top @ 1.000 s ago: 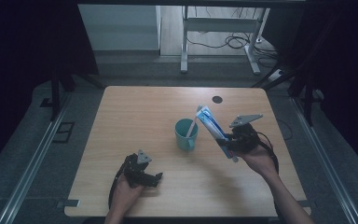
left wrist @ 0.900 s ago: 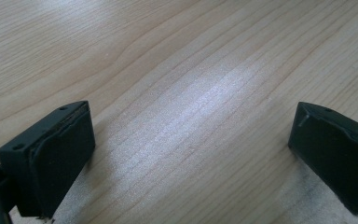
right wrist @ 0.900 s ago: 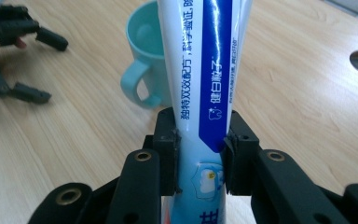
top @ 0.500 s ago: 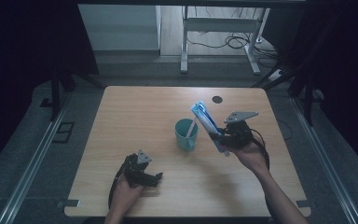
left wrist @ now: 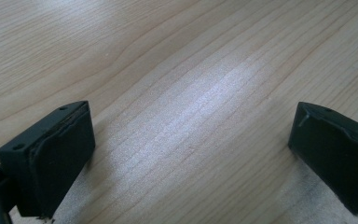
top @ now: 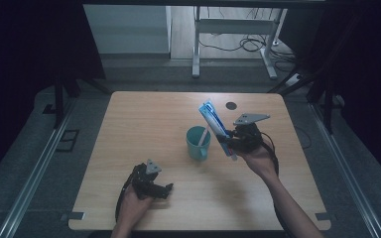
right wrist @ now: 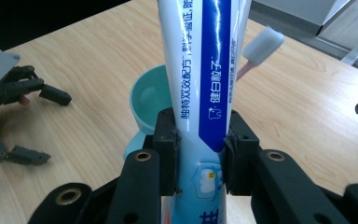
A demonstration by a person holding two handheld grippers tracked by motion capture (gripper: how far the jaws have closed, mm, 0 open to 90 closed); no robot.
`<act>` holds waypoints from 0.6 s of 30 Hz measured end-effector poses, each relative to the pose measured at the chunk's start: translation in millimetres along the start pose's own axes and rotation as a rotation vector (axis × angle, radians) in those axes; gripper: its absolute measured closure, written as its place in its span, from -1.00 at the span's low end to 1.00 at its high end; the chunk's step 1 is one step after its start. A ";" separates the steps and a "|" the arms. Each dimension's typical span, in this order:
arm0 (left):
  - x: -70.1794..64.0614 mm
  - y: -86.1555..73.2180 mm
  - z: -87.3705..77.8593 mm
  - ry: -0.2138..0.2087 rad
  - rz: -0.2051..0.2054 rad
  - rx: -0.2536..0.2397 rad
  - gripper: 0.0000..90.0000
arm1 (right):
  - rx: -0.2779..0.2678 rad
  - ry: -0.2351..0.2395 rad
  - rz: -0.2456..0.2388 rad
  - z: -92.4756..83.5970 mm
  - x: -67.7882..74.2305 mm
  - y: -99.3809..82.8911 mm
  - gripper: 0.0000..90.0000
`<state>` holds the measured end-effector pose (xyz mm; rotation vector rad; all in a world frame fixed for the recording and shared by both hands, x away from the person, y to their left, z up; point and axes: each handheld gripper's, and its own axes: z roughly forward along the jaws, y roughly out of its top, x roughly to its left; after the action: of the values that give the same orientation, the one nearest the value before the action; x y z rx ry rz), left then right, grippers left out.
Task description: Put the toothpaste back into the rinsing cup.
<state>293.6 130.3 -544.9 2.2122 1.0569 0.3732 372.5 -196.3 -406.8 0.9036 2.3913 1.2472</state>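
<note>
White-and-blue toothpaste tube (right wrist: 205, 70) pinched between fingers of right gripper (top: 232, 144), held tilted above desk (top: 144, 119), tube top leaning toward 11 o'clock in high view. Teal cup (top: 197, 144) stands just beside it at 9 o'clock, w/ a toothbrush (right wrist: 261, 46) standing inside, head poking past the tube. Left gripper (top: 166, 191) rests low on desk near front edge, at 7 o'clock from cup & well apart; fingers (left wrist: 60, 154) spread wide over bare wood.

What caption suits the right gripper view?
Right gripper clamps a toothpaste tube before a teal cup holding a toothbrush.
</note>
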 end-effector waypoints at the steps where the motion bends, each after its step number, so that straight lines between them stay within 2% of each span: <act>1: 0.0 0.0 0.0 0.000 0.000 0.000 -0.99 | -0.003 0.000 0.002 0.9 0.4 1.1 0.56; 18: 0.0 0.0 0.0 0.000 0.000 0.000 -0.99 | -0.065 0.005 0.020 17.7 3.3 16.1 0.56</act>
<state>293.6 130.3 -545.0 2.2117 1.0570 0.3734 385.5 -176.2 -403.9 0.9081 2.3364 1.3273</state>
